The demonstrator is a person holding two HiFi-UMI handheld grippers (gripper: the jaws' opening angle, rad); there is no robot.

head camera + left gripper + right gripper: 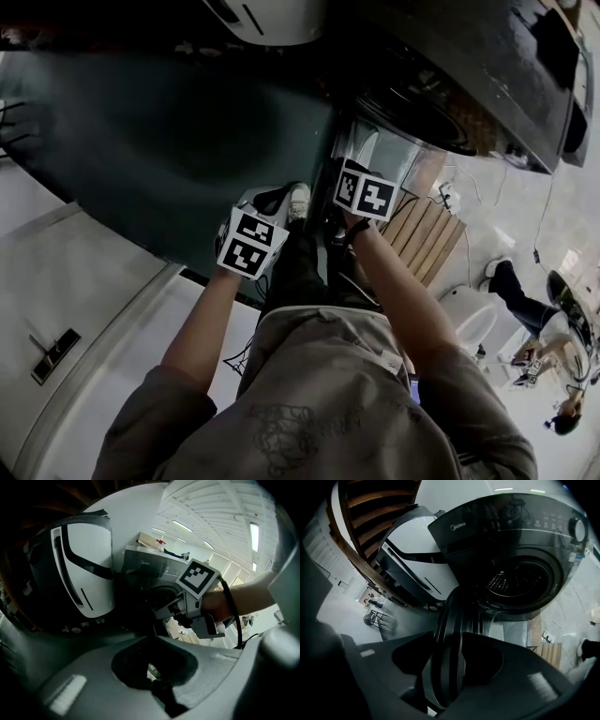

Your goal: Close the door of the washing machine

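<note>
The dark washing machine (511, 531) stands with its drum opening (518, 581) uncovered. Its round door (450, 630) is swung out and shows edge-on. My right gripper (450, 665) has one jaw on each side of the door's rim and is shut on it. In the head view the door (384, 155) hangs below the machine (487, 84), with the right gripper (364, 192) at its edge. My left gripper (251, 242) hangs a little to the left, apart from the door. Its jaws (157, 667) meet with nothing between them. The left gripper view shows the right gripper (199, 581) in a hand.
A white and black appliance (412, 550) stands left of the washing machine, under wooden stairs (370, 508). A wooden slat board (427, 234) lies on the floor at the right. White cabinets (84, 309) run along the left. Two people (534, 300) are at the far lower right.
</note>
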